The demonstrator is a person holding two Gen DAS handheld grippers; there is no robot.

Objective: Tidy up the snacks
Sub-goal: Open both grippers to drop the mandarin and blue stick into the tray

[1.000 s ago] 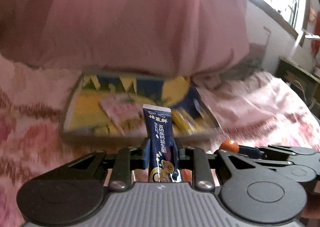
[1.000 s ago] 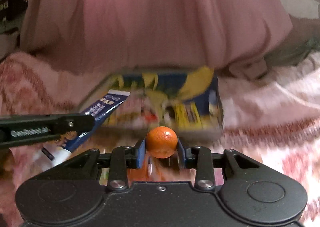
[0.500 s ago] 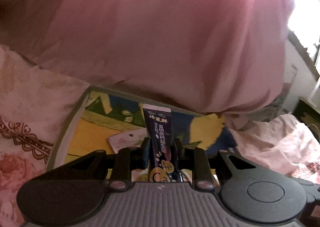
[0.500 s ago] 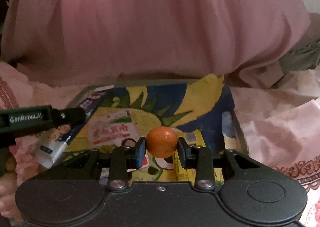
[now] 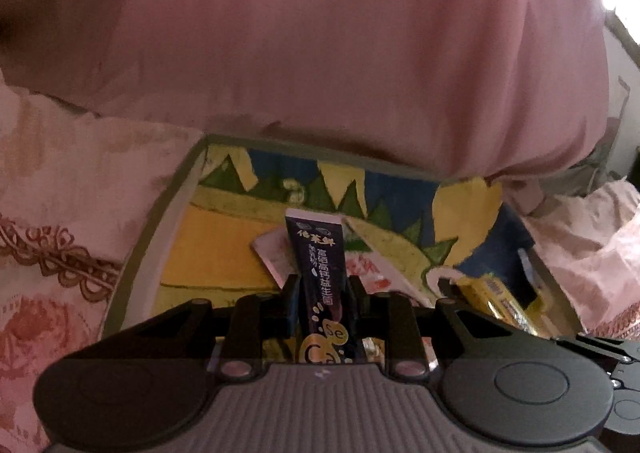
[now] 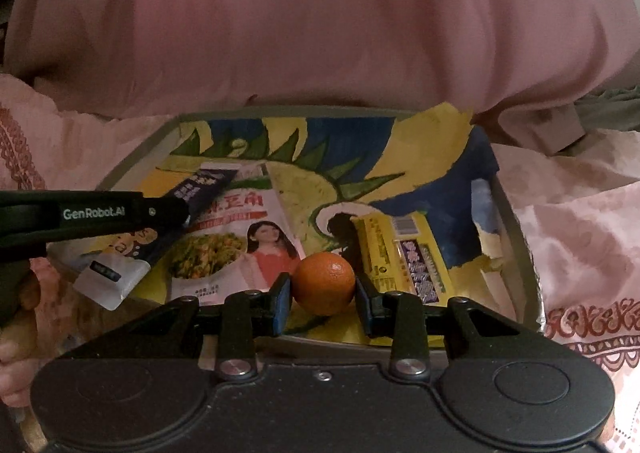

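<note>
Left wrist view: the left tool (image 5: 322, 293) is clamped on a dark blue snack sachet (image 5: 320, 273) printed with white Chinese characters, which stands upright between the two fingers, its sealed top pointing away from the tool. Ahead of and below the fingers lies a shallow grey-rimmed tray (image 5: 160, 205) lined with a yellow, blue and green painted sheet. On that sheet, just beyond the fingertips, rests a pale flat snack packet (image 5: 276, 253), and ahead to the right a yellow wrapped bar (image 5: 500, 297). The tray sits on a pink patterned bedcover (image 5: 68, 221), with pink fabric (image 5: 340, 37) hanging over its far edge.

Right wrist view: the right tool (image 6: 323, 289) grips a small orange mandarin (image 6: 325, 282) between its blue-padded fingers, held over the near part of the tray (image 6: 516, 237). Ahead to the left lies the pale flat snack packet (image 6: 240, 241), showing a woman and a bowl of food; ahead to the right lies the yellow wrapped bar (image 6: 404, 253), just beside the mandarin. Far to the left, the left tool (image 6: 160, 213) reaches in from the side, holding the dark blue snack sachet (image 6: 200, 189) tilted above the packet's left edge.
</note>
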